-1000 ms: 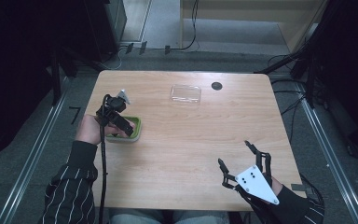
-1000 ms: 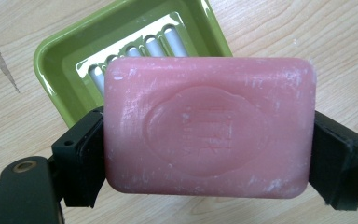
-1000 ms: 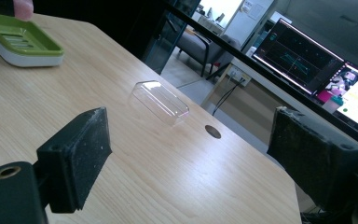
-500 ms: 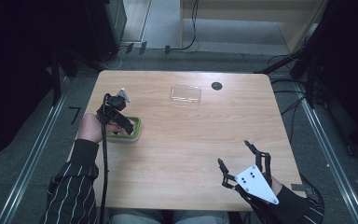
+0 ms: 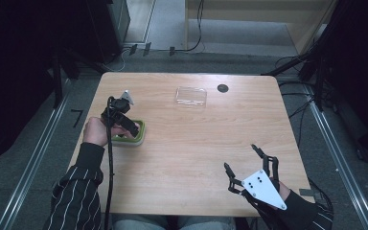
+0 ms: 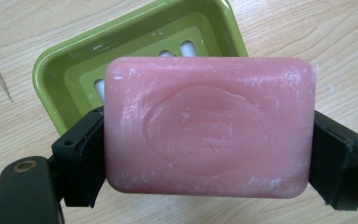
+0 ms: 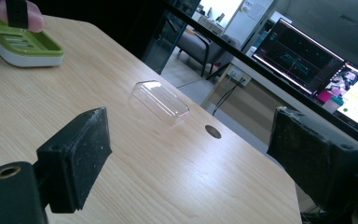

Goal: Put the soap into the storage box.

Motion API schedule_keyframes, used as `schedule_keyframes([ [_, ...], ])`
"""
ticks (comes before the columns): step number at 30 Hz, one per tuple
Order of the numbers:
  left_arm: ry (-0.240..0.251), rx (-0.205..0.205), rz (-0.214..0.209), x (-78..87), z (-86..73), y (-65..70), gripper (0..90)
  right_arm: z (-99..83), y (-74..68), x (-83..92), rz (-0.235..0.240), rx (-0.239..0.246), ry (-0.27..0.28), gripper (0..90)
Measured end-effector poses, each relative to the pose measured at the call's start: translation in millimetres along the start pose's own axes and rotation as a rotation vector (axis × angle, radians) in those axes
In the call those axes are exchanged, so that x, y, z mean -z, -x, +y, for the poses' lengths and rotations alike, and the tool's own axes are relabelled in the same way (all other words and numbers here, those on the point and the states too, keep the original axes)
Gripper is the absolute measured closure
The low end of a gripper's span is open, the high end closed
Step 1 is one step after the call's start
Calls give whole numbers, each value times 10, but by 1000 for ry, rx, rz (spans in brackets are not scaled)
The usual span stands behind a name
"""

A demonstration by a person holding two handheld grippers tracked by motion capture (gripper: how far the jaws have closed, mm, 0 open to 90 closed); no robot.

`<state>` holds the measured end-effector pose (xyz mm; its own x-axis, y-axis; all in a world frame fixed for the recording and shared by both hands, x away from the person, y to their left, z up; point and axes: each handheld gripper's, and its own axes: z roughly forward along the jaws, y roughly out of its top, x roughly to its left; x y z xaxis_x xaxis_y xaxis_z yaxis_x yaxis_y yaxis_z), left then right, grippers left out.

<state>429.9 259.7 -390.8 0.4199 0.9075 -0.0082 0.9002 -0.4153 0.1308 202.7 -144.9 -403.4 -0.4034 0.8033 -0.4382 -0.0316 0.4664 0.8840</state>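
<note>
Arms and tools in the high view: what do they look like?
Both sleeves are dark with thin white stripes. The left tool is black with a black cable trailing from it; the right tool is black and carries a grey three-cornered plate with small dark dots.

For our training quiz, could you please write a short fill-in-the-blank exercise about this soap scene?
1. The left gripper grips a bar of soap whose colour is ____.
2. The soap dish beneath it is ____ in colour.
3. The right gripper has its jaws ____, with nothing between them.
4. The clear plastic lid lies on the ____.

Missing words: pink; green; open; table
</note>
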Motion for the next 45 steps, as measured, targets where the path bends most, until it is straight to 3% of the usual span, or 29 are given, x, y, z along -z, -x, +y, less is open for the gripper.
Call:
schedule_keyframes([
  [31,10,53,7,-193,26,-49,140,-1,1,3,-2,-1,2,132],
  [45,44,122,34,-292,21,-133,140,-2,2,5,-1,-1,3,132],
])
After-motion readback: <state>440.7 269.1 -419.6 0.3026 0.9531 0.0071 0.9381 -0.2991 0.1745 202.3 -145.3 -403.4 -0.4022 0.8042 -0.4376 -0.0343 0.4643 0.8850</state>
